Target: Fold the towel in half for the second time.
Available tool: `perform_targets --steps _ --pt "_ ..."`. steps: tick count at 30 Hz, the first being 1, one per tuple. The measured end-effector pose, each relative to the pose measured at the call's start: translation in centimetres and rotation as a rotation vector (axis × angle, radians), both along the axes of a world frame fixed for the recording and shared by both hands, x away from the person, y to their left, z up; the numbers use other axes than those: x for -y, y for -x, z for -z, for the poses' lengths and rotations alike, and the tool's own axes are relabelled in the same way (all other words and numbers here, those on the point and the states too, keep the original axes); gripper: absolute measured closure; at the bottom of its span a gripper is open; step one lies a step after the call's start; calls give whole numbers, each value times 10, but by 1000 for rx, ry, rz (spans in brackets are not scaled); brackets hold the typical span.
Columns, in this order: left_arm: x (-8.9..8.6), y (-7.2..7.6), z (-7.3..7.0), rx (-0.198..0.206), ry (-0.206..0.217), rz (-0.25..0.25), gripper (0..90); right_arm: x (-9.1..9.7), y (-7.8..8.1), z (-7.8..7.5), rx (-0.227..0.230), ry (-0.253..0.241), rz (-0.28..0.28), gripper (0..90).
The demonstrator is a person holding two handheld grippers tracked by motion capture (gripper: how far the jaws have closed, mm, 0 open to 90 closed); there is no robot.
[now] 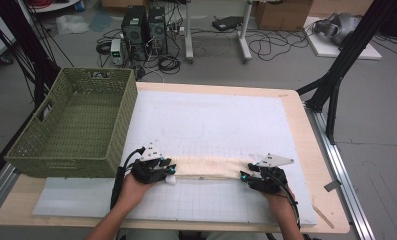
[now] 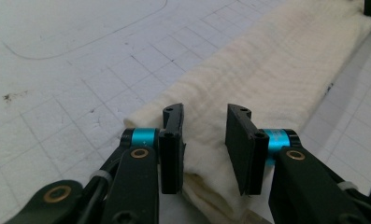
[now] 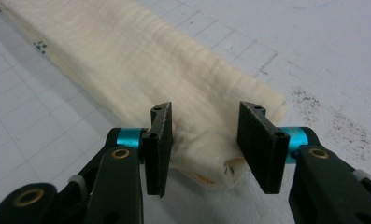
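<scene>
Left gripper (image 1: 167, 172): sitting lower left of centre, jaws standing part open around the cloth's left end, pads not pressing it.
Cloth (image 1: 211, 167): folded cream strip lying low in the frame on the white mat (image 1: 211, 120), long axis running left to right.
Right gripper (image 1: 247, 176): sitting lower right, jaws part open, straddling the cloth's right end without gripping.
</scene>
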State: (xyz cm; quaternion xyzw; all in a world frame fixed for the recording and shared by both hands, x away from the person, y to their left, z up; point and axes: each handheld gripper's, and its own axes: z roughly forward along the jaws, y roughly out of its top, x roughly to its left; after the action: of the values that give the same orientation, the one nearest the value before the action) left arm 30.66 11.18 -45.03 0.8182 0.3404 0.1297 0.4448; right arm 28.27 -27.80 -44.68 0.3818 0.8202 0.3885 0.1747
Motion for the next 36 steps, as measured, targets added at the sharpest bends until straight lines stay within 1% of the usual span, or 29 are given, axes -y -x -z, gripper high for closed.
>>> perform_targets --steps 3,5,7,8,9,11,13,17,19,21,23,25,26,30,34,35,36 --pt "-1 0 0 -4 8 -2 669 1 1 -1 6 20 -1 532" --pt "-2 0 0 -7 13 -1 668 3 2 -1 4 18 4 517" --pt "-3 0 0 -10 17 -1 664 5 2 -1 -6 10 13 472" --pt "-4 0 0 -12 29 -1 656 8 1 -1 -17 1 23 462" --pt "-5 0 -1 -11 39 5 636 11 2 -2 -10 -16 24 459" --pt "-9 0 -4 -4 78 -7 574 15 5 -7 21 -26 33 446" --pt "-15 -1 -9 23 114 -24 504 19 7 -13 58 -46 48 420" --pt "-27 -2 -18 70 183 -60 418 28 13 -25 120 -70 86 370" --pt "-35 -3 -23 91 216 -73 373 34 16 -30 150 -81 117 333" --pt "-41 -2 -27 110 248 -91 320 40 18 -34 169 -87 150 293" --pt "-47 -2 -30 120 283 -111 268 44 19 -36 184 -93 170 259" --pt "-49 -1 -32 134 288 -126 211 47 21 -39 195 -89 193 240" --pt "-49 -1 -32 134 287 -125 181 48 21 -39 202 -87 200 230" --pt "-47 -1 -33 133 284 -104 181 51 23 -40 210 -84 216 212" --pt "-46 0 -35 133 294 -87 181 53 23 -42 214 -79 227 170" --pt "-46 0 -35 136 297 -86 181 55 22 -42 213 -82 235 160" --pt "-46 0 -36 139 298 -86 181 56 21 -42 203 -94 243 148"
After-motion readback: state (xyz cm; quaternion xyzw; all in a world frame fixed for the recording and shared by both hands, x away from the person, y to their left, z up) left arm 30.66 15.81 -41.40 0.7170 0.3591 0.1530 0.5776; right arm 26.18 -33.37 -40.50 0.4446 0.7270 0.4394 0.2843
